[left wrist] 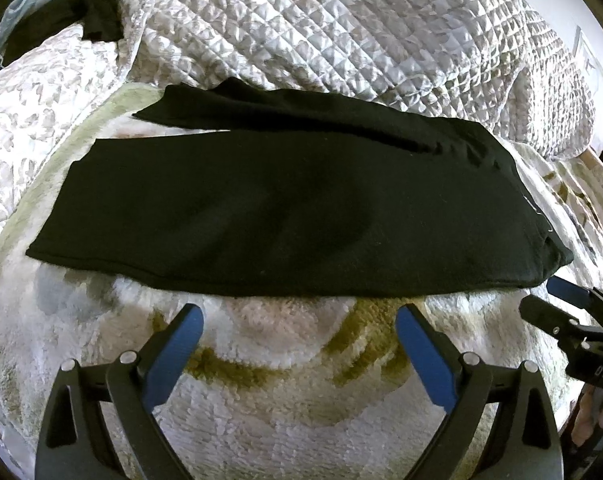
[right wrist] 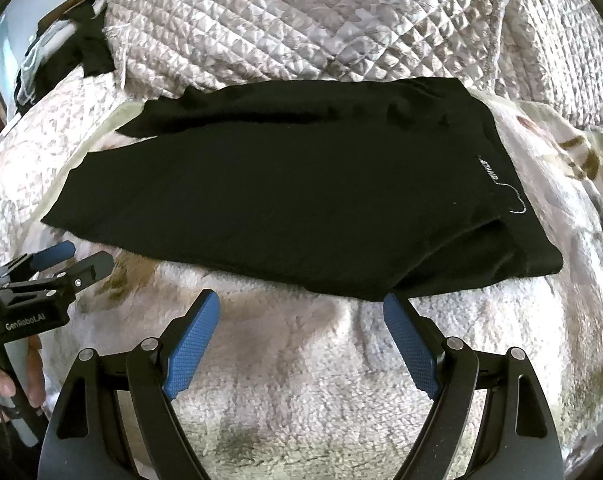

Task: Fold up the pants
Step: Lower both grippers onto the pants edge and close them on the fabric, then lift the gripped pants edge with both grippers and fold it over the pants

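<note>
Black pants (left wrist: 293, 204) lie flat on a fluffy white blanket (left wrist: 285, 412), legs to the left, waistband to the right; they also show in the right wrist view (right wrist: 293, 192), with a small white logo near the waistband. My left gripper (left wrist: 299, 316) is open and empty, just short of the pants' near edge at mid-length. My right gripper (right wrist: 301, 304) is open and empty at the near edge close to the waistband; its right fingertip (right wrist: 393, 304) is at the cloth's edge. Each gripper shows in the other's view: the right gripper (left wrist: 557, 300), the left gripper (right wrist: 81, 260).
A quilted grey-white bedspread (left wrist: 341, 32) is heaped behind the pants. Another dark garment (left wrist: 89, 12) lies at the far left corner. The fluffy blanket (right wrist: 301, 400) with olive patterning covers the near side.
</note>
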A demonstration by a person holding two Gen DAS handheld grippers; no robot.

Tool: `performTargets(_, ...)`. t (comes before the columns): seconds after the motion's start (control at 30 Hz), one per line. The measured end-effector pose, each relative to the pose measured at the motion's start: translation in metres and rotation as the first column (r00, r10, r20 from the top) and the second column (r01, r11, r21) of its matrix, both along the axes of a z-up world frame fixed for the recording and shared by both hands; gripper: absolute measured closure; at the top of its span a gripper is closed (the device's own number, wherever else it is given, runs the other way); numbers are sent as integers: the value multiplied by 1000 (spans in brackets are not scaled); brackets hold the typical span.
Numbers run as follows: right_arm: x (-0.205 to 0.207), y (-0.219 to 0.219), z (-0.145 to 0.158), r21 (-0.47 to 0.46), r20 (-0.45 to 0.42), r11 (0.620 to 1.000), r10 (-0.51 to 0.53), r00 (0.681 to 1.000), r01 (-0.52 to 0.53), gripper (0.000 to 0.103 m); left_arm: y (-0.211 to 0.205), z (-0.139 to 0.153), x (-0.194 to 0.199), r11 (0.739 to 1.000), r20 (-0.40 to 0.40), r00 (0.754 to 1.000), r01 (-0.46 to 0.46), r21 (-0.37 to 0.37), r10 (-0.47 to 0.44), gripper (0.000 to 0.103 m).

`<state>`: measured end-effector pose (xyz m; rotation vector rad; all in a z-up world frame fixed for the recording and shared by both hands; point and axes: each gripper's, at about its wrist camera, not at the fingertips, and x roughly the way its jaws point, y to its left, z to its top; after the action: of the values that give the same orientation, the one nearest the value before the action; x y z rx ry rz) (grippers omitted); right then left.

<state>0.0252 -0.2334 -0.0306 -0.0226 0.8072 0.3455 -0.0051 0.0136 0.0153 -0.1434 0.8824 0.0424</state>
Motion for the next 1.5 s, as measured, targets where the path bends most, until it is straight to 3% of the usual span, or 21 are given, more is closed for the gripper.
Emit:
performTargets(0.2, 8, -16, 0, 29, -11, 998, -54, 998, 54, 19, 19, 4, -3, 998, 20, 998, -60, -30, 61, 7)
performTargets(0.57, 31, -62, -7, 179, -72, 961, -199, 977, 209, 19, 61, 4, -4, 977, 23, 981, -191, -96, 194, 7)
performTargets(0.67, 40, -76, -9, 259, -103, 934, -226, 969, 246, 19, 78, 2, -3, 961, 19, 969, -241, -138, 246, 8)
performTargets(0.77, 49, -90, -10, 348, -121, 893, -260, 958, 286, 19, 100, -3, -1, 924, 9, 956, -280, -259, 292, 10)
performTargets(0.93, 65, -112, -11, 453, -149, 822, -312, 938, 345, 19, 115, -5, 5, 897, 32, 939, -317, -308, 343, 17)
performTargets(1.03, 71, -118, -10, 466, -148, 802, -345, 927, 373, 30, 118, -7, 11, 893, 36, 930, -341, -293, 367, 23)
performTargets(1.13, 77, -122, -11, 440, -146, 803, -379, 914, 403, 57, 120, -7, 17, 900, 50, 921, -365, -240, 387, 36)
performTargets(1.2, 80, -130, -14, 438, -157, 789, -405, 901, 431, 76, 125, -8, 21, 894, 51, 910, -392, -218, 411, 55)
performTargets(1.3, 82, -138, -17, 453, -173, 771, -417, 892, 448, 89, 137, -10, 23, 878, 43, 893, -431, -206, 449, 80)
performTargets(1.4, 79, -138, -12, 456, -161, 777, -407, 899, 433, 98, 140, -9, 24, 876, 37, 886, -449, -178, 462, 95)
performTargets(1.5, 72, -138, 2, 471, -126, 785, -392, 911, 403, 98, 137, 1, 19, 882, 49, 893, -432, -187, 448, 98)
